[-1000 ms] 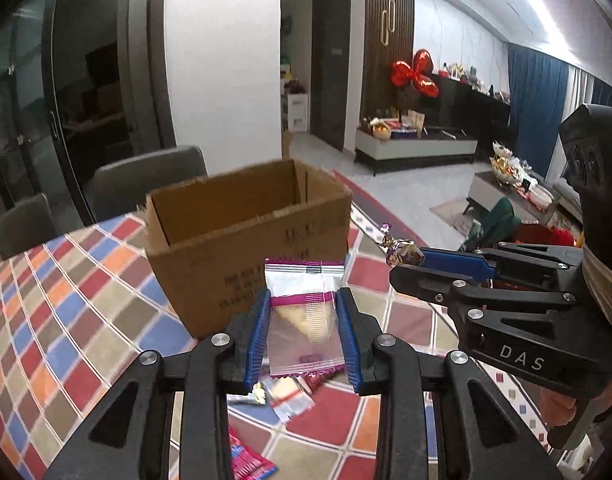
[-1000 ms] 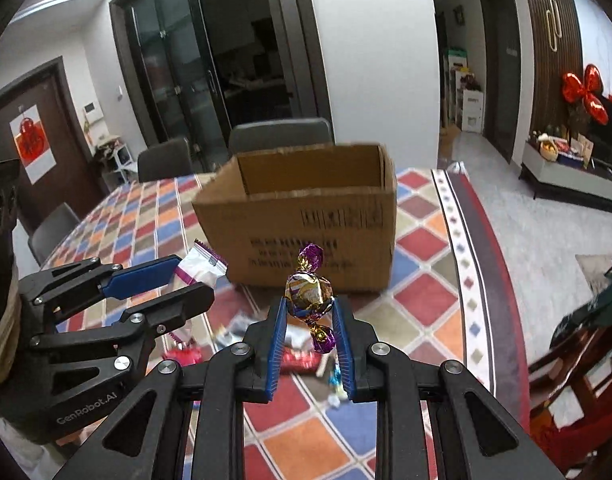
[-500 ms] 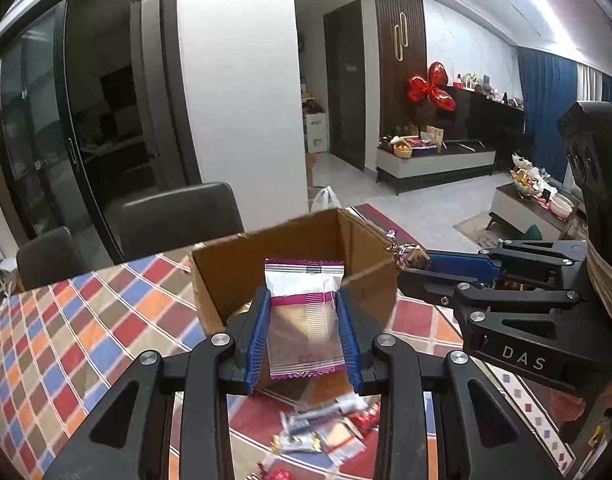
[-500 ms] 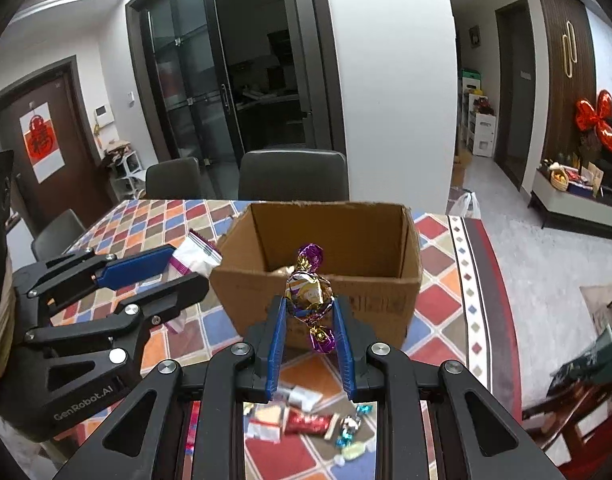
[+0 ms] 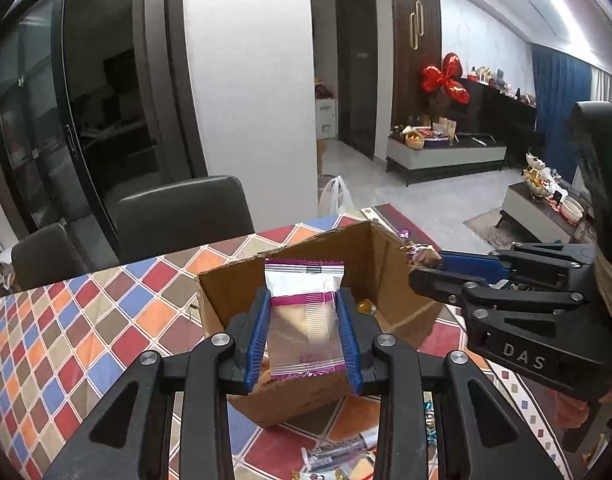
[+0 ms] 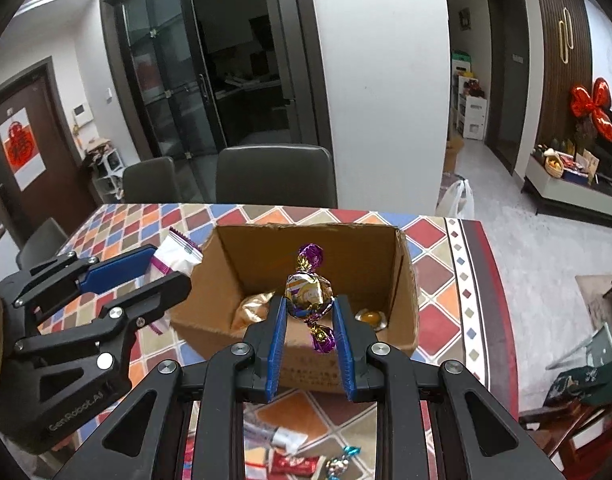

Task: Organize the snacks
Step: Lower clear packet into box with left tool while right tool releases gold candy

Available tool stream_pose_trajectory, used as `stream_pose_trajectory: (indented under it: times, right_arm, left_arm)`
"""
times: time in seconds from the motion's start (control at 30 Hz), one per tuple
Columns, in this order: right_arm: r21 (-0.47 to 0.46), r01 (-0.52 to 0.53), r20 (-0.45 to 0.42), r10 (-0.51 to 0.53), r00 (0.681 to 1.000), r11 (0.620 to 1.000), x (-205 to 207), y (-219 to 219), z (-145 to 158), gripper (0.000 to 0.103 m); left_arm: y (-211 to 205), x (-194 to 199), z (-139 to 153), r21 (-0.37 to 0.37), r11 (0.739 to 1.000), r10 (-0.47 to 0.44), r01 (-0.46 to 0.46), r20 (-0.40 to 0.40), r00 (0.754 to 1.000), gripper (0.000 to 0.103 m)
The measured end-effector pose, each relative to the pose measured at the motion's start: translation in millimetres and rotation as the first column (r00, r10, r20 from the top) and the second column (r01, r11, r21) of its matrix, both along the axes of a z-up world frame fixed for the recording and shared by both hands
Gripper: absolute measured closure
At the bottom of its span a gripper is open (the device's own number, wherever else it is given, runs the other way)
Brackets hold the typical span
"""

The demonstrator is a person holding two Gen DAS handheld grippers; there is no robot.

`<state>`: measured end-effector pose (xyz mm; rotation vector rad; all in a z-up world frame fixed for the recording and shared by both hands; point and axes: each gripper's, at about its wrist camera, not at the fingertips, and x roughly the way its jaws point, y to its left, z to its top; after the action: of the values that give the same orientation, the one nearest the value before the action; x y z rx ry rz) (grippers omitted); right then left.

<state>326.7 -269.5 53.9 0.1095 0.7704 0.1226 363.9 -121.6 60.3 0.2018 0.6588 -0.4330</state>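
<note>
Dining room, checkered table point(image 5: 85, 320), open cardboard box point(image 6: 406, 280) on it, both grippers above the box.
Left gripper point(image 5: 303, 330) fingers clamped on a clear snack packet point(image 5: 303, 312) with purple trim, upright over the box's near wall. Right gripper point(image 6: 309, 330) fingers clamped on a gold-and-purple foil candy point(image 6: 308, 288) above the opening. Box holds a gold wrapped snack point(image 6: 251, 308) and a yellow candy point(image 6: 370, 316). Loose snacks point(image 6: 293, 460) lie on the table near the box.
</note>
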Motion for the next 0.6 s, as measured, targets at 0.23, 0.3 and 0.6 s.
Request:
stream_pose_trajectory:
  times: [0.23, 0.3, 0.6]
  right_arm:
    - [-0.035, 0.023, -0.024, -0.023, 0.999, 0.999, 19.8, -0.8, -6.4, 0.078]
    - [-0.032, 0.046, -0.031, -0.047, 0.998, 0.998, 25.7, -3.9, -7.0, 0.075]
    - [-0.040, 0.095, -0.010, -0.096, 0.995, 0.995, 8.4, -12.2, -6.6, 0.056]
  left_arm:
    - [-5.6, 24.6, -7.1, 0.038, 0.998, 0.050, -0.050, -0.021, 0.999, 0.065]
    - [-4.1, 25.6, -6.3, 0.038, 0.997, 0.063, -0.062, -0.012, 0.998, 0.059]
    - [3.7, -10.9, -3.3, 0.075, 0.993, 0.083, -0.088, 0.060, 0.995, 0.050]
